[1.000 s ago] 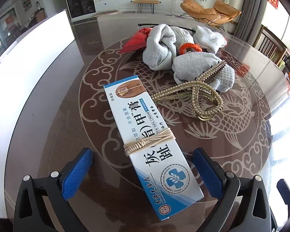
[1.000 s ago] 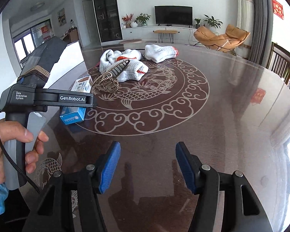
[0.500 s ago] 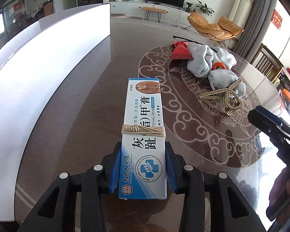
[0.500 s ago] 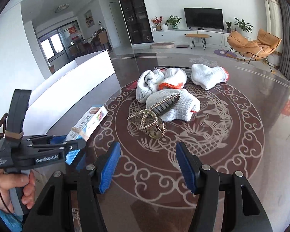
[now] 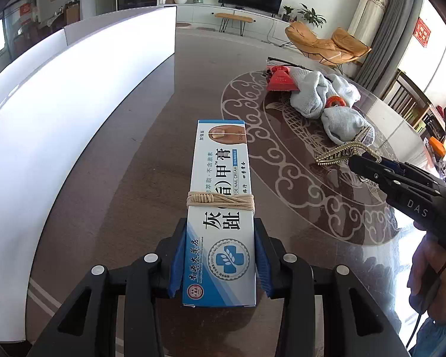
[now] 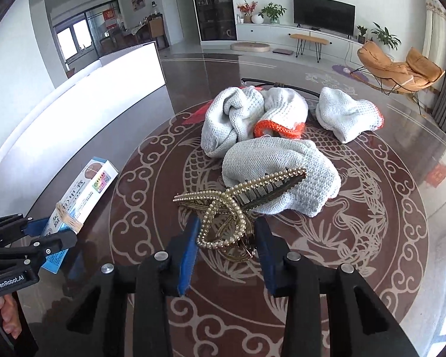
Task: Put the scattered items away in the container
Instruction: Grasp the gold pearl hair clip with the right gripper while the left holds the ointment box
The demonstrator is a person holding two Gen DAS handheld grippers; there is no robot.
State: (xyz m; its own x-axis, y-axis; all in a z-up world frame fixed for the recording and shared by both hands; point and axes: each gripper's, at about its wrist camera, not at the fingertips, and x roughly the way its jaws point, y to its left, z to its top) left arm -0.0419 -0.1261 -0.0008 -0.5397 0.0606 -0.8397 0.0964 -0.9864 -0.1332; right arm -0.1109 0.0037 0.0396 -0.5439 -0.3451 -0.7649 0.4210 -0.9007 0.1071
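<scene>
My left gripper is shut on the near end of a blue-and-white nail cream box bound with a string band, and the box sticks out ahead over the dark table. The white container runs along the left. In the right wrist view, my right gripper is closing its jaws around the looped handles of a gold pearl hair claw clip, both blue pads touching it. The clip's teeth rest on a grey knit glove. The box and the left gripper show at the left.
More grey gloves with orange cuffs lie bunched behind the clip. A red item and a thin black object sit at the pile's far side. Chairs stand beyond the table's right edge.
The left gripper closed on the box and carried it toward the white container. The right gripper moved across the table to the hair clip and narrowed its jaws around it.
</scene>
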